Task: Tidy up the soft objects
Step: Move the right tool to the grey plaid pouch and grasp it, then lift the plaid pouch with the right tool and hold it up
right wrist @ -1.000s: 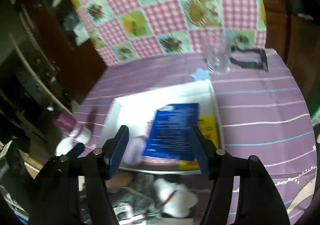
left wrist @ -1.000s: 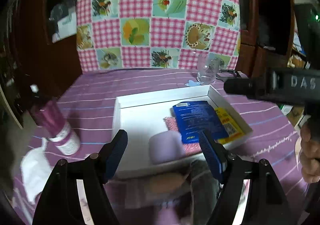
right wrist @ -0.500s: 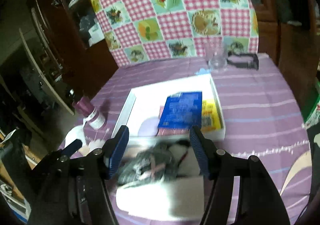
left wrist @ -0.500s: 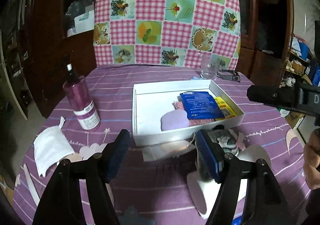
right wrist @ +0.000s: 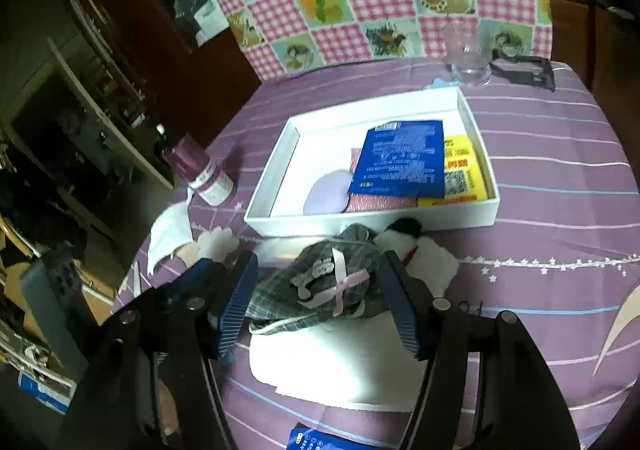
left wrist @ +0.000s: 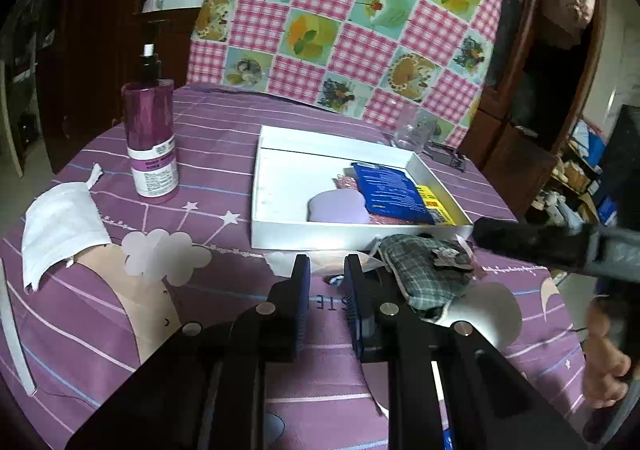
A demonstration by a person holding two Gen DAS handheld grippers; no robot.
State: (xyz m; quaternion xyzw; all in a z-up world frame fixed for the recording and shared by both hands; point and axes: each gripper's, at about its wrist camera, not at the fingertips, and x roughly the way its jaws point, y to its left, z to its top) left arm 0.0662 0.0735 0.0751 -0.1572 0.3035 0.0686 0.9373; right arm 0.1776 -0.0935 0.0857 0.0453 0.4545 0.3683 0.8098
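A white box (left wrist: pixel 352 234) (right wrist: pixel 372 223) on the purple tablecloth holds a lilac pad (left wrist: pixel 338 205) (right wrist: pixel 326 191), a blue packet (left wrist: pixel 386 187) (right wrist: pixel 400 157) and a yellow packet (right wrist: pixel 460 169). A grey plaid soft pouch with a pink bow (left wrist: pixel 424 270) (right wrist: pixel 320 282) lies in front of the box, with a white and black plush (right wrist: pixel 420 246) beside it. My right gripper (right wrist: pixel 318 304) is open with its jaws either side of the pouch. My left gripper (left wrist: pixel 326 290) is nearly shut and empty, just left of the pouch.
A magenta pump bottle (left wrist: pixel 150 133) (right wrist: pixel 200 173) stands left of the box. A white face mask (left wrist: pixel 60 226) (right wrist: pixel 170 230) lies at the table's left edge. A glass (left wrist: pixel 414 129) (right wrist: pixel 468 57) and a black clip (right wrist: pixel 524 69) sit behind the box.
Both grippers pulled back from the box toward the table's near side. My left gripper's jaws closed to a narrow gap. The right gripper now frames the plaid pouch.
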